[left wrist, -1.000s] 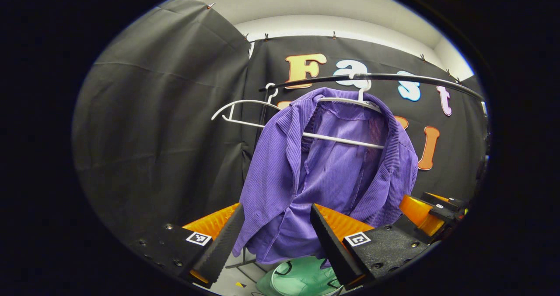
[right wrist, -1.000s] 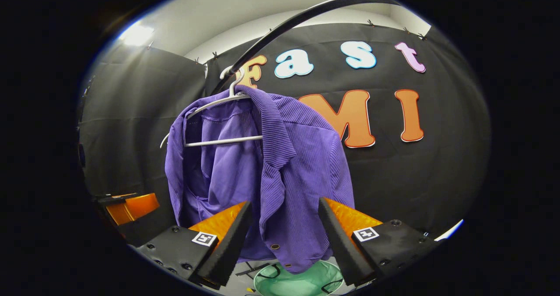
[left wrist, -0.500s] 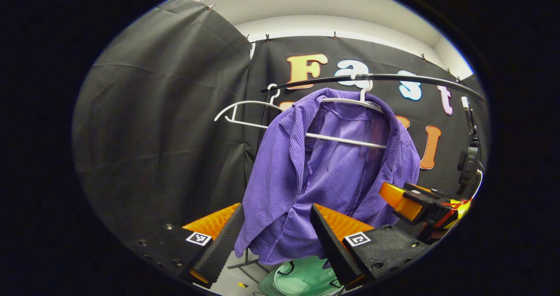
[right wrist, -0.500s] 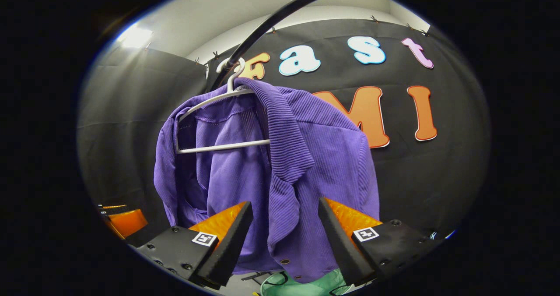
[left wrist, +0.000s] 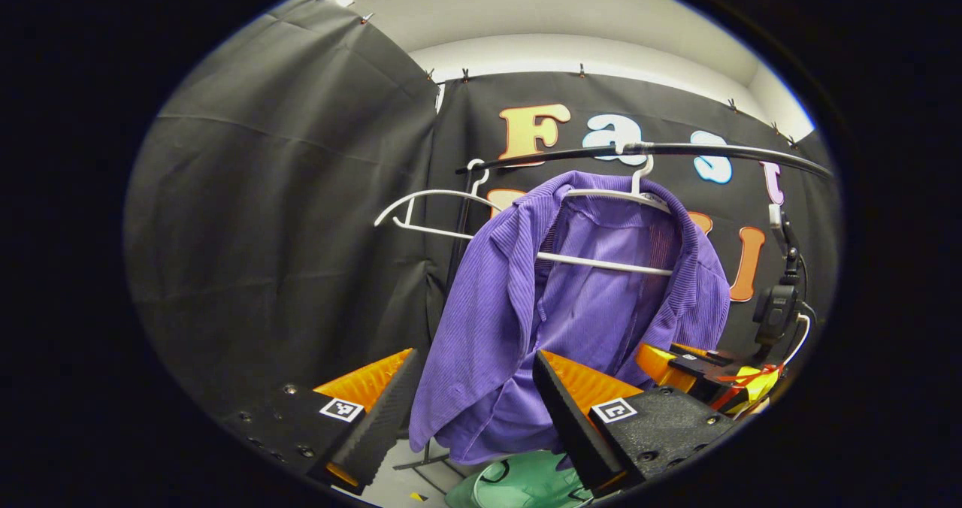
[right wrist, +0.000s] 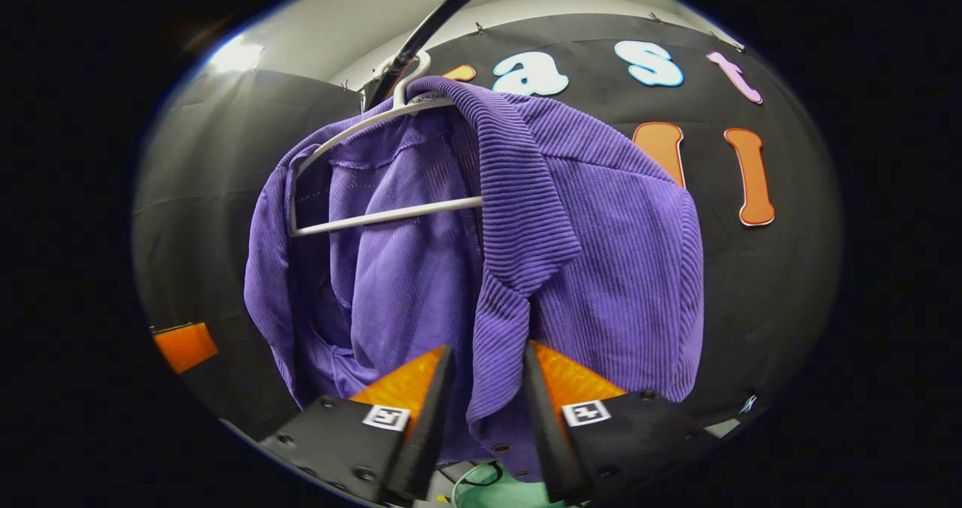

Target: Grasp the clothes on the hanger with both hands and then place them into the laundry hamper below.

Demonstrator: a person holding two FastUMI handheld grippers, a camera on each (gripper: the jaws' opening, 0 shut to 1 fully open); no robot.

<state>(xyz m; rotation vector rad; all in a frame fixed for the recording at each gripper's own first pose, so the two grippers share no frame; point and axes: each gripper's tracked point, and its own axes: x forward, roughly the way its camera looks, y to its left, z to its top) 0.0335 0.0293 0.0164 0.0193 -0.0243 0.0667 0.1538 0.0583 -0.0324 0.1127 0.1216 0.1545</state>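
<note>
- The right gripper [right wrist: 485, 410] has its jaws drawn narrow around the front edge of the purple shirt [right wrist: 526, 267]; whether both fingers press the cloth cannot be told.
- The left gripper [left wrist: 466, 410] is spread wide, the shirt's lower hem [left wrist: 481, 418] hanging between its fingers without visible contact.
- The shirt is ribbed purple cloth with a broad collar and dark buttons near the hem, draped open on a white hanger [right wrist: 376, 219].
- Below it sits the green laundry hamper [left wrist: 526, 482], partly hidden by the hem.
- The hanger hooks over a black rail [left wrist: 676, 151]; an empty white hanger [left wrist: 428, 211] hangs beside it.
- Behind is the black cloth wall [left wrist: 285, 215].
</note>
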